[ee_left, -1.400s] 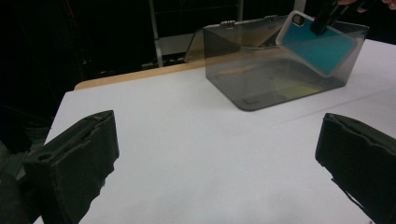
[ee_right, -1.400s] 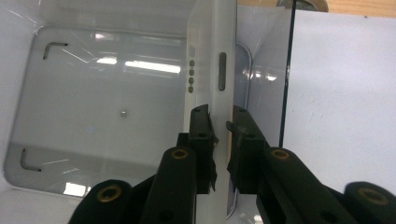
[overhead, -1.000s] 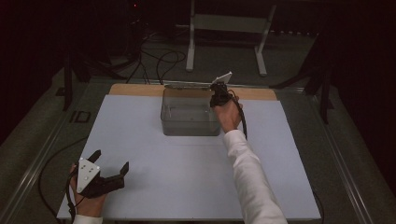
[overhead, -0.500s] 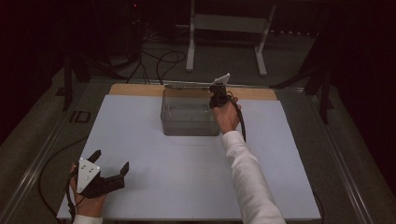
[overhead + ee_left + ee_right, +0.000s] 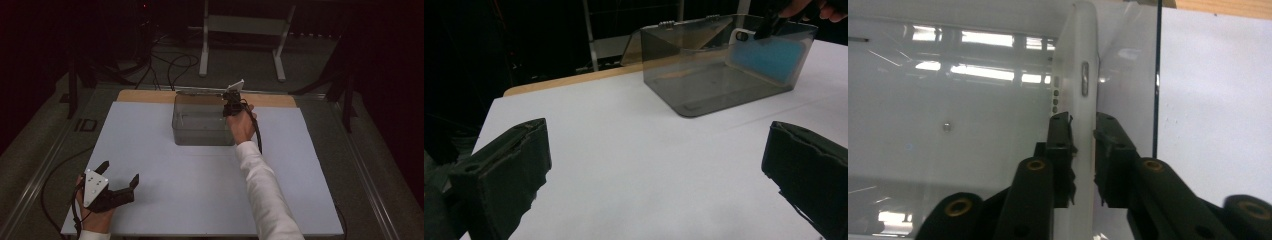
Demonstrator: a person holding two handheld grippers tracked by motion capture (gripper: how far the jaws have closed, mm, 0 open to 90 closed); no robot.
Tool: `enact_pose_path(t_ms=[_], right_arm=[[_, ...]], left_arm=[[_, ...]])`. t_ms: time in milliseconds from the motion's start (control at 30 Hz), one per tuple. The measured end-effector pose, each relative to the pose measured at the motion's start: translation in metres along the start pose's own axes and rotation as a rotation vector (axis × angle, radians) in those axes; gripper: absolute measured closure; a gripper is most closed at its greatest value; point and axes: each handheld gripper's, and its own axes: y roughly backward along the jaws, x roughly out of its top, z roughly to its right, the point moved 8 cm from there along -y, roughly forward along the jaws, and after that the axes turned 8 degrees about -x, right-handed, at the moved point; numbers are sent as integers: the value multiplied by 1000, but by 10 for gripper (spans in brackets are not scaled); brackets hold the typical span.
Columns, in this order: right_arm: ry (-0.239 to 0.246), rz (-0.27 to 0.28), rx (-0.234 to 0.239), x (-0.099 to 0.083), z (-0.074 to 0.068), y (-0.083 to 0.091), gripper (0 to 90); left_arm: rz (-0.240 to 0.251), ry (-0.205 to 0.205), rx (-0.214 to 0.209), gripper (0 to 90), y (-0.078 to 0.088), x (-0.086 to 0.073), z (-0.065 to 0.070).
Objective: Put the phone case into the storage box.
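Worktop [image 5: 165, 165]: plain pale white sheet, with a tan wooden strip [image 5: 145, 96] along its far edge. Box [image 5: 200, 131]: smoky grey, see-through plastic, unpatterned. Phone [image 5: 769, 57] standing inside the box — white case with a bright blue face; in the right gripper view its edge [image 5: 1083, 60] is milky white with a small grey button. Left hand-held gripper [image 5: 120, 180]: black jaws, light grey three-cornered plate. Right hand-held gripper [image 5: 1083, 137]: black, with brass-coloured pivot rings. Sleeve [image 5: 265, 195]: white. Floor [image 5: 45, 145] — dull grey-green; stand [image 5: 242, 30] beyond the worktop pale grey.
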Motion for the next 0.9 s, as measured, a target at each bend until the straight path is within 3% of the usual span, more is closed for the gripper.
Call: enact_pose_path(t_ms=[233, 533, 667, 900], right_arm=[[35, 35, 16, 2, -3, 5, 667], [147, 127, 12, 4, -2, 20, 560], [158, 146, 58, 4, -1, 27, 505], [205, 204, 86, 3, 4, 37, 367]], left_arm=[[-1, -4, -1, 5, 0, 0, 1], [-6, -8, -2, 5, 0, -1, 2], [-5, -7, -4, 5, 0, -1, 2], [-5, -7, -2, 5, 0, -1, 2]])
